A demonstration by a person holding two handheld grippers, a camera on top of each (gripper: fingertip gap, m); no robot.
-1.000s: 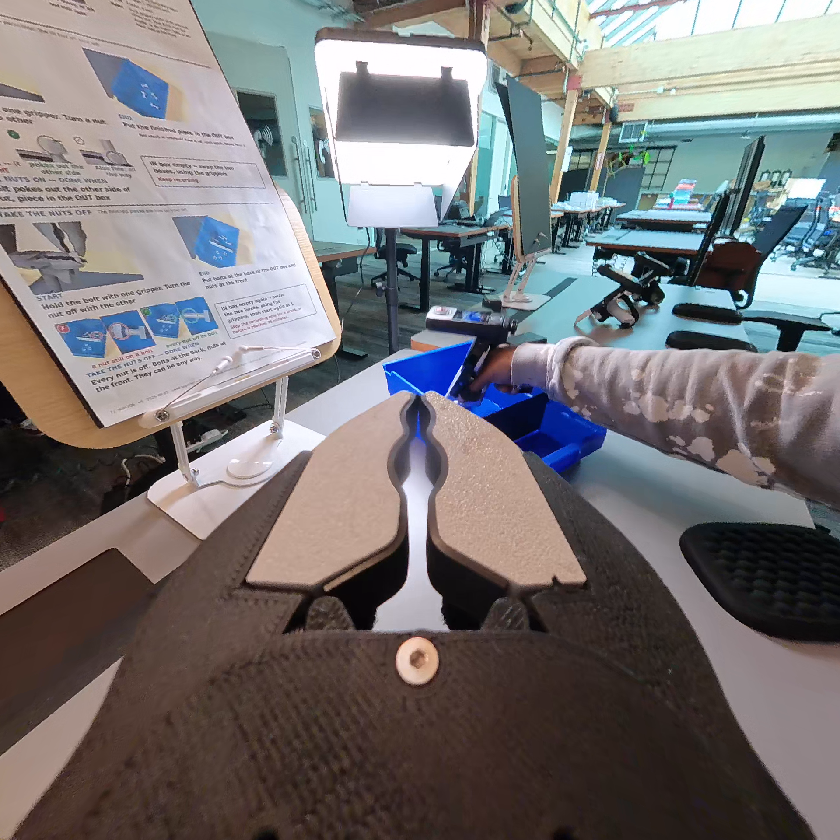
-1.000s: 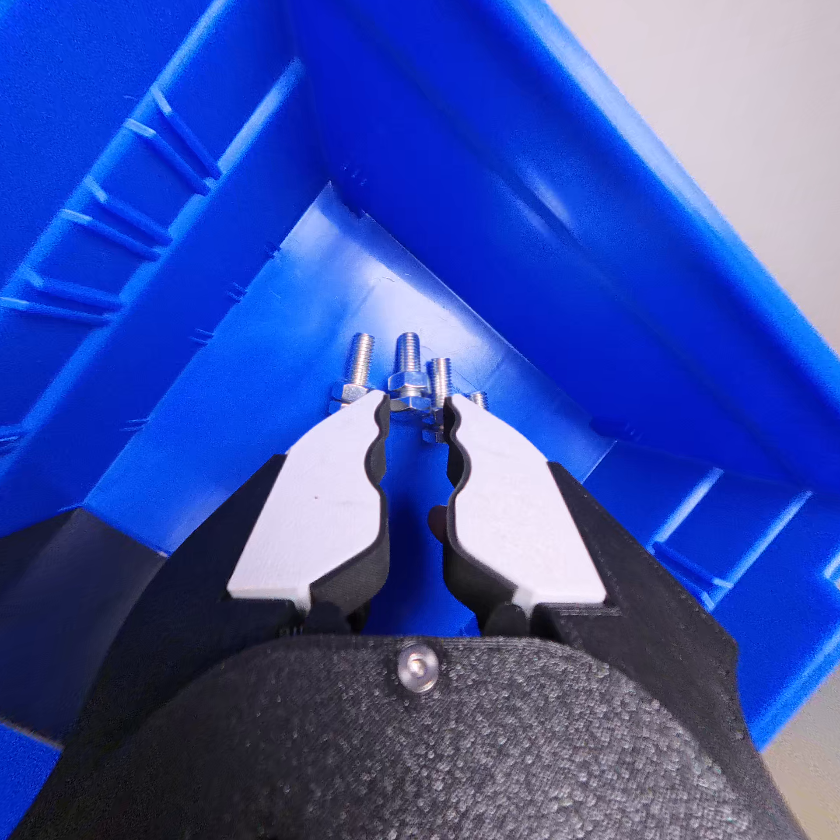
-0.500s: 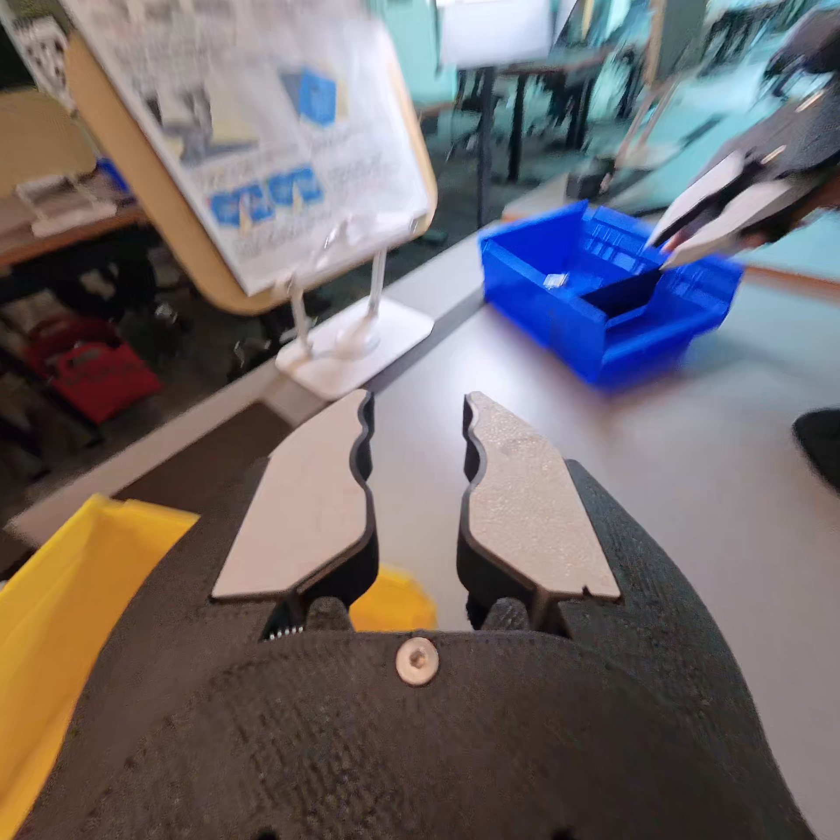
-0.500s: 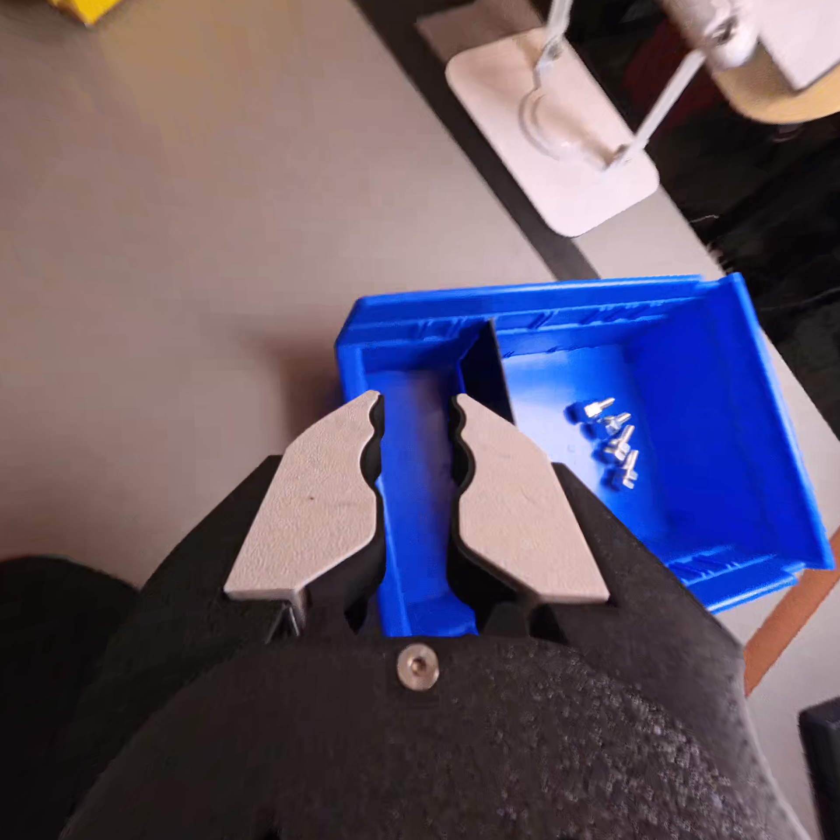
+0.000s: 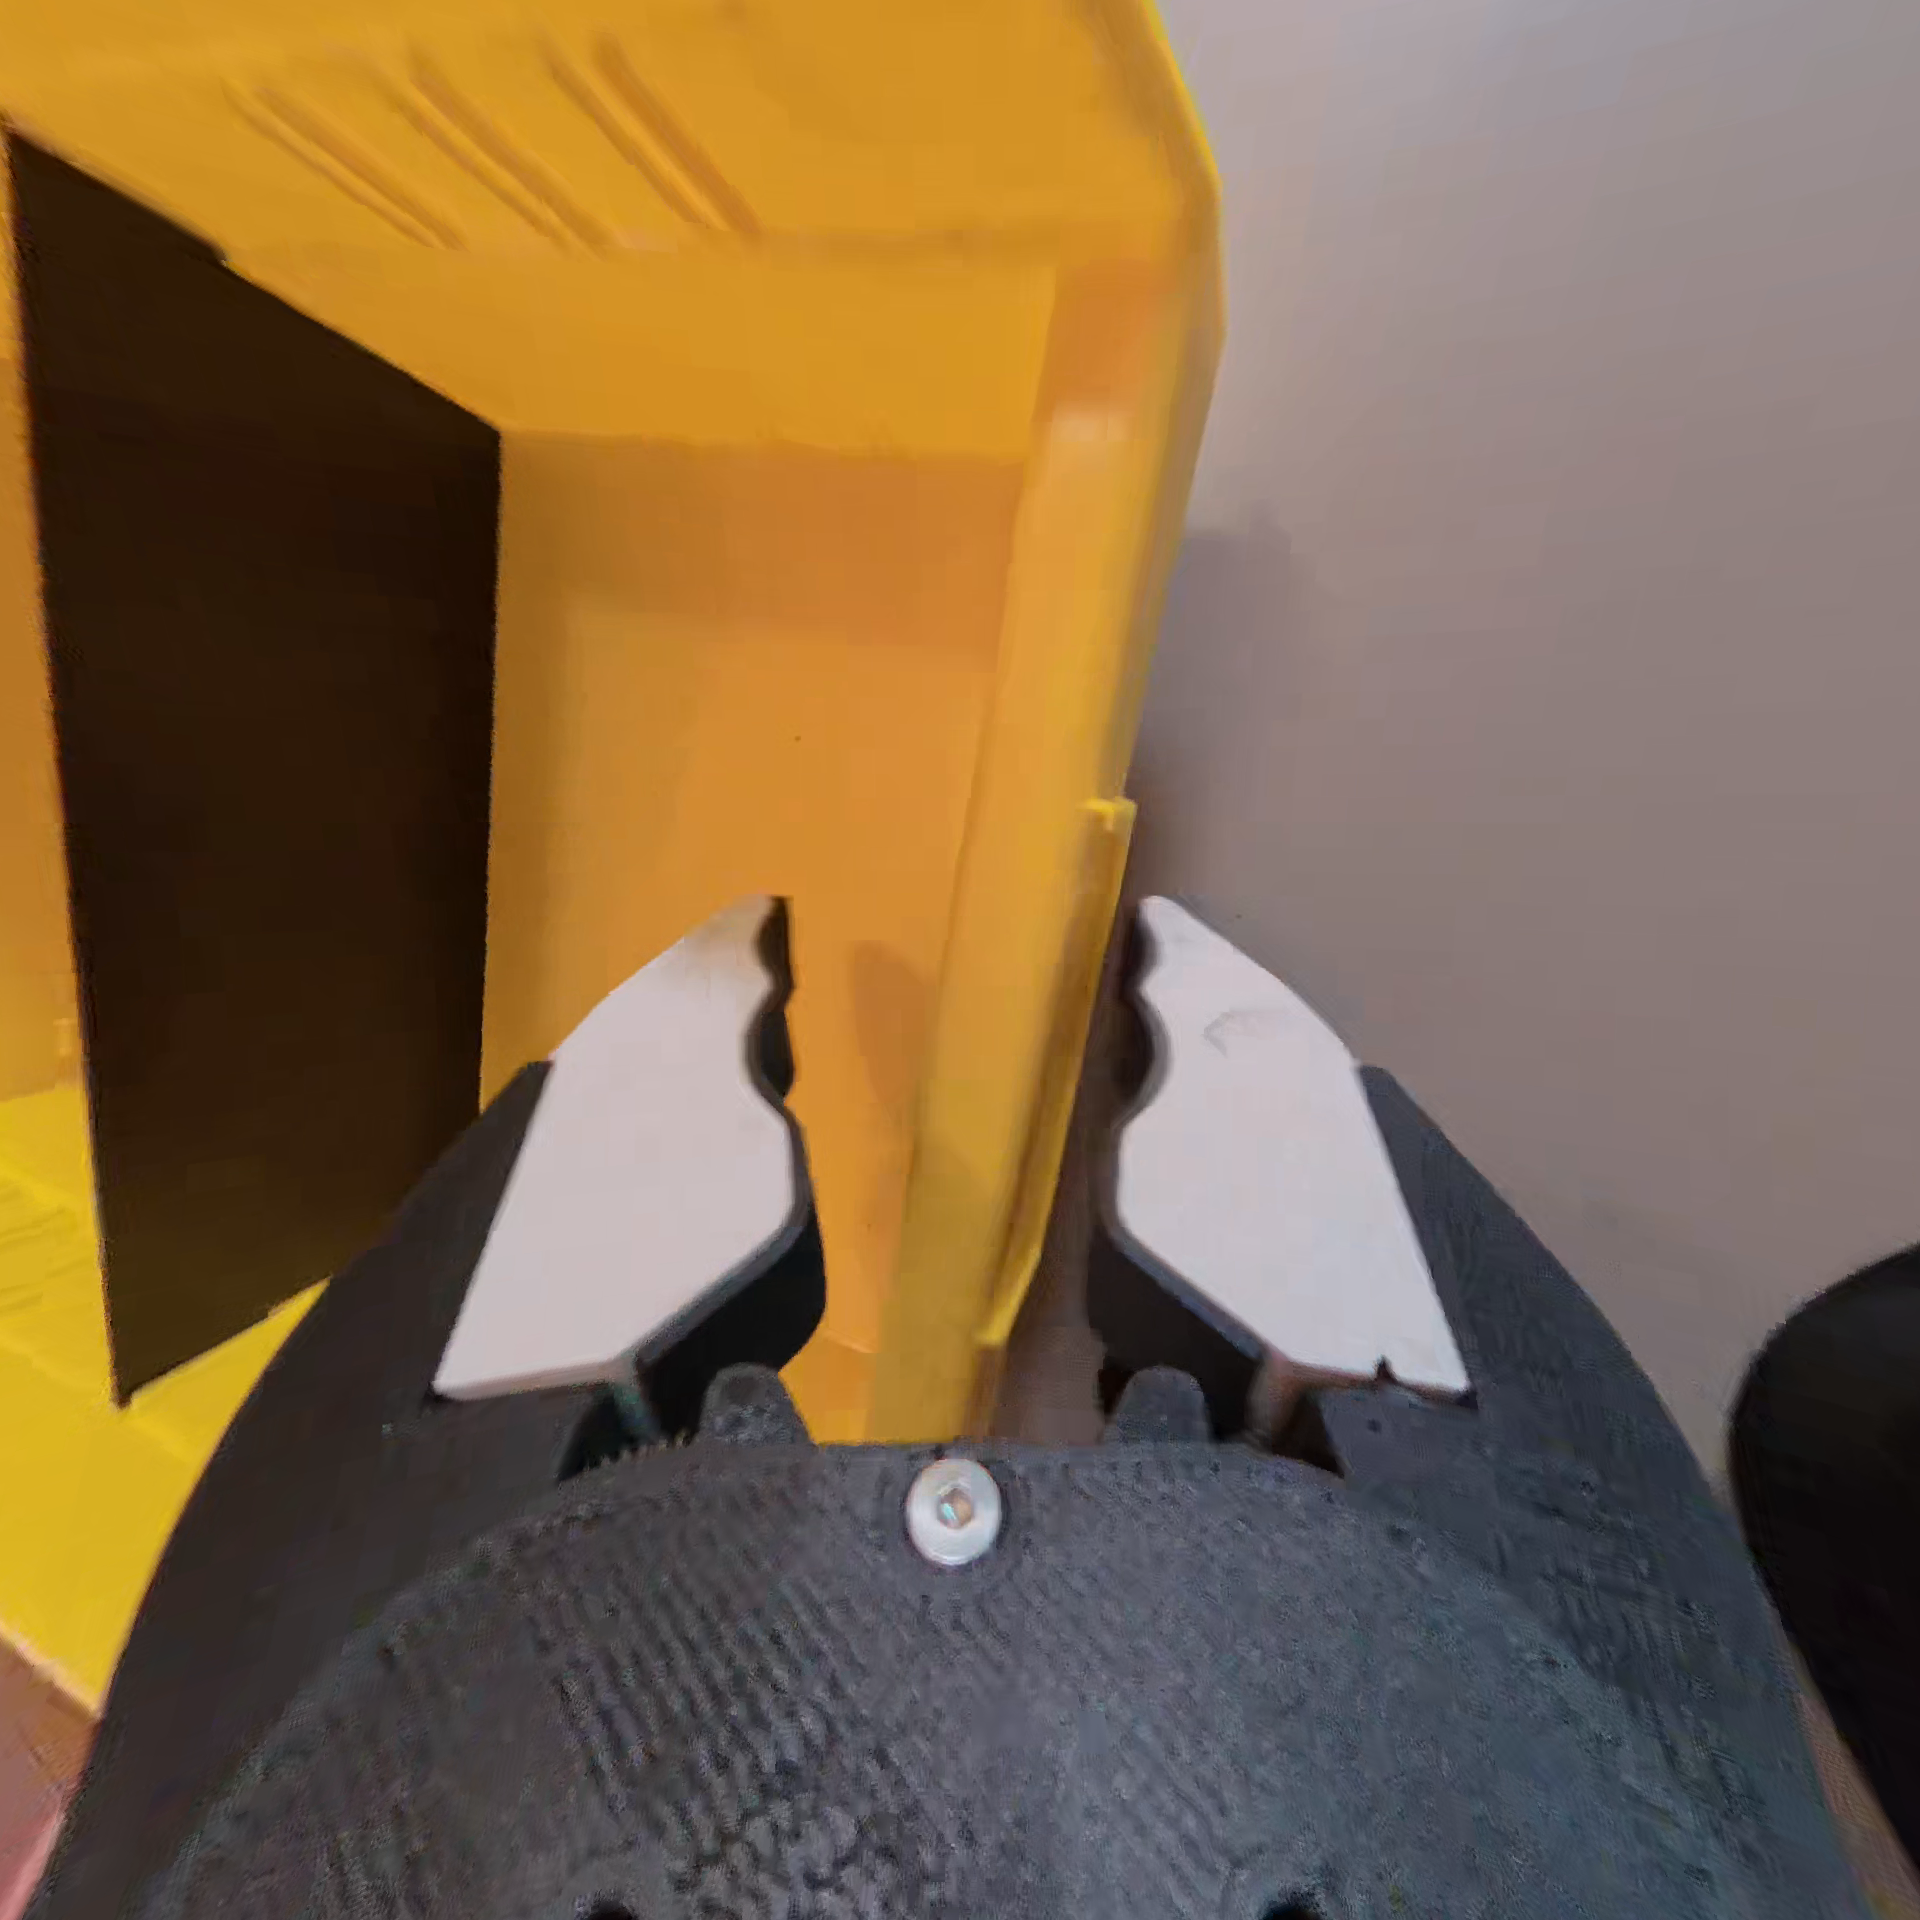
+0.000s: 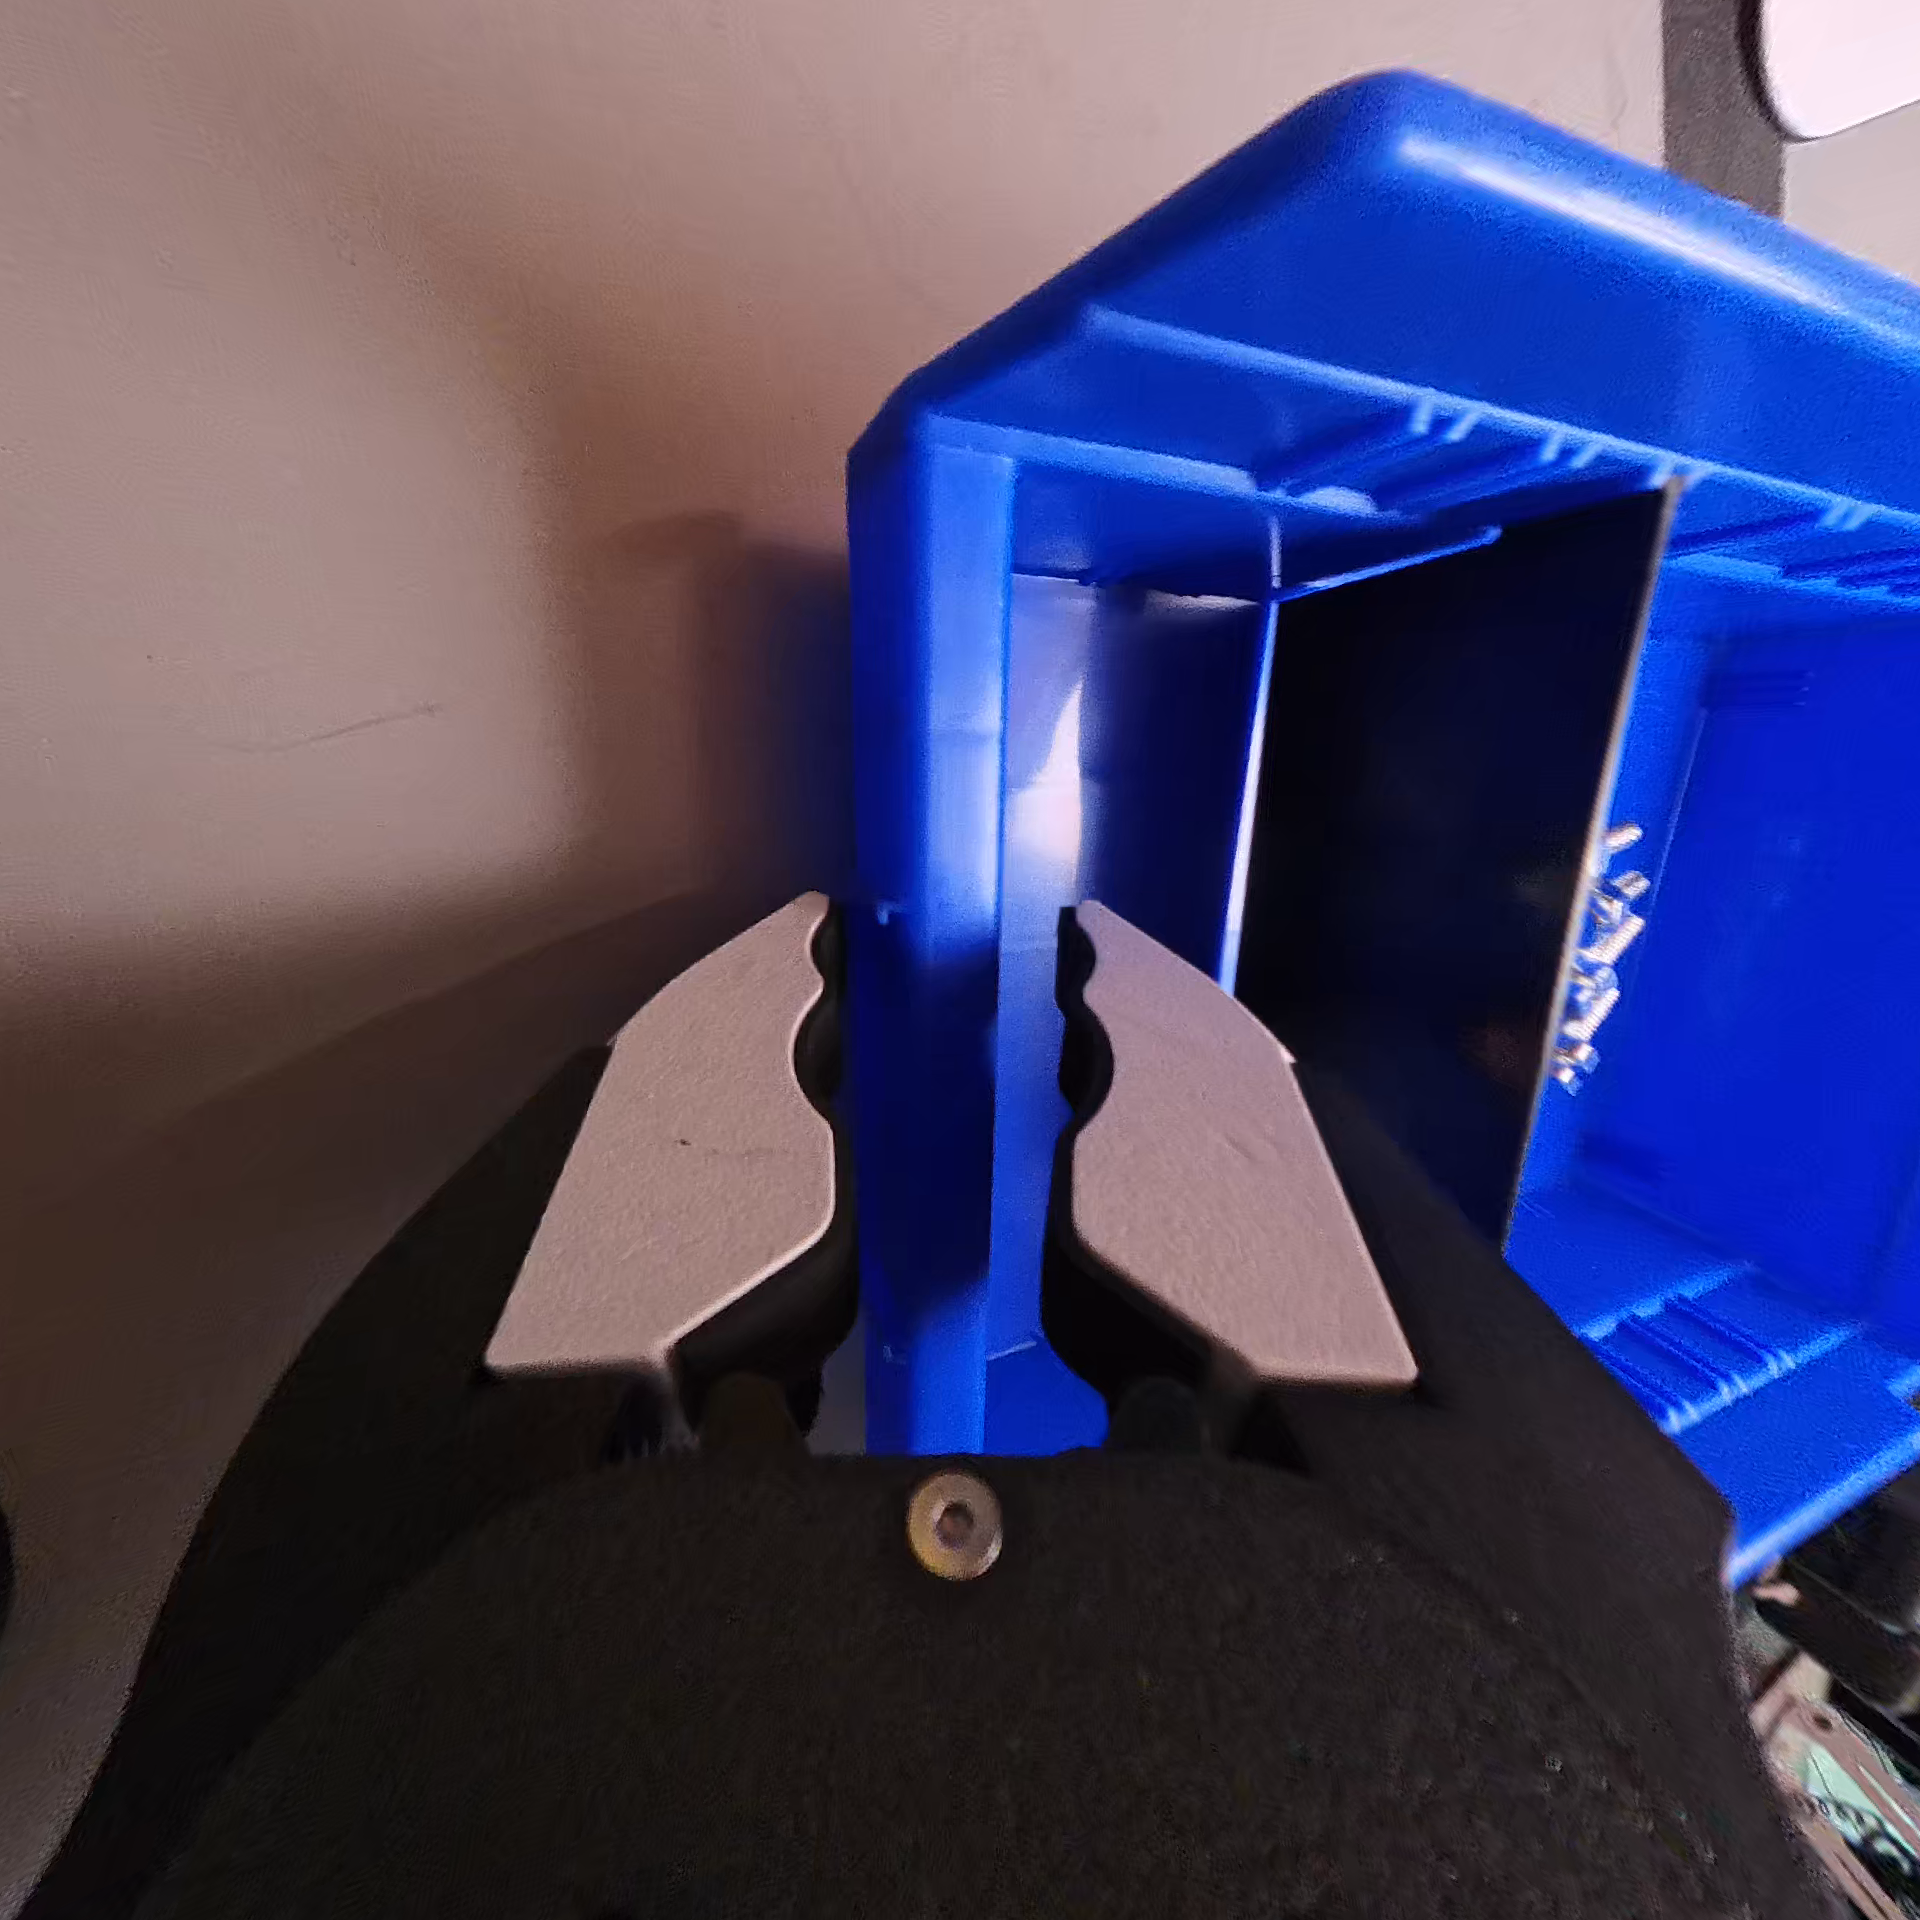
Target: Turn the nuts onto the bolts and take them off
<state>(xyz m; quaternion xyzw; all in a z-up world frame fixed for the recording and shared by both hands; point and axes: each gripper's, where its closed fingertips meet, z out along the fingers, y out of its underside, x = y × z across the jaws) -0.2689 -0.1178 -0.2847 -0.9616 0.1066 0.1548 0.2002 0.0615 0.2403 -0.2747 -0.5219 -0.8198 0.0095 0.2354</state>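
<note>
My left gripper (image 5: 961, 914) is open and straddles the right wall of a yellow bin (image 5: 727, 416), with the left finger inside and the right finger outside over the table. No bolts or nuts show in this bin. My right gripper (image 6: 945, 914) is open and straddles the left wall of a blue bin (image 6: 1403, 260), one finger on each side. Several silver bolts with nuts (image 6: 1600, 956) lie in the blue bin's right compartment, beyond its black divider (image 6: 1434, 883). Neither gripper holds a bolt or a nut.
A black divider (image 5: 260, 727) stands inside the yellow bin at the left. The grey table (image 5: 1558, 520) lies right of the yellow bin, with a black pad (image 5: 1829, 1507) at the lower right. A white stand base (image 6: 1849, 62) sits beyond the blue bin. The tips of one gripper are about 50 cm away from the tips of the other.
My left gripper opened, swung down from over the table and now straddles the yellow bin's wall. My right gripper left the bolts, came out of the blue bin and dropped over its left wall.
</note>
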